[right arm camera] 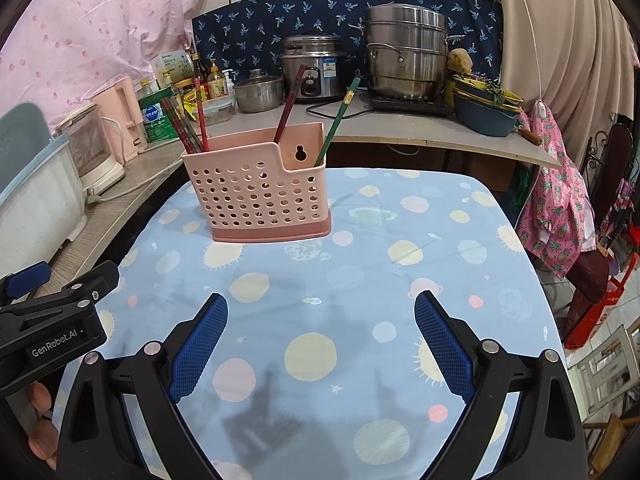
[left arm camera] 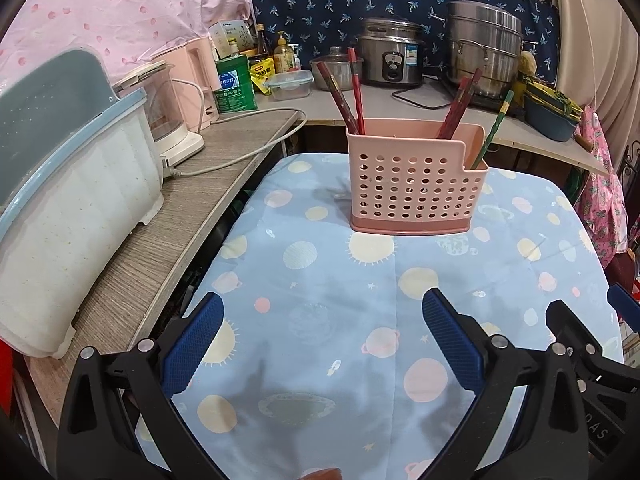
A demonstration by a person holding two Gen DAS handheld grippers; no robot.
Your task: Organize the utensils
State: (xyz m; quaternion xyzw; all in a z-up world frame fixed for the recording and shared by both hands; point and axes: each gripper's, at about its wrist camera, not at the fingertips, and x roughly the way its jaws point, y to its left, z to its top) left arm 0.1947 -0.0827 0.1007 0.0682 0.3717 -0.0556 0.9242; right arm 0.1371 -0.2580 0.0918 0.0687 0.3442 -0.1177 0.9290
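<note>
A pink perforated utensil holder (left arm camera: 416, 184) stands at the far side of the table with the blue planet-print cloth (left arm camera: 320, 312); it also shows in the right wrist view (right arm camera: 260, 196). Red chopsticks (left arm camera: 352, 96) stand in its left compartment, more red ones (left arm camera: 456, 108) in the middle, and a green chopstick (left arm camera: 492, 132) in the low right compartment. My left gripper (left arm camera: 322, 312) is open and empty above the cloth, well short of the holder. My right gripper (right arm camera: 320, 312) is open and empty too, beside the left one (right arm camera: 52, 312).
A counter (left arm camera: 168, 224) along the left carries a white and blue dish rack (left arm camera: 68, 184), a blender and a pink kettle. The back counter (right arm camera: 400, 128) holds a rice cooker (right arm camera: 314, 68), a steel steamer pot (right arm camera: 408, 52), bottles and bowls. Clothes hang at the right.
</note>
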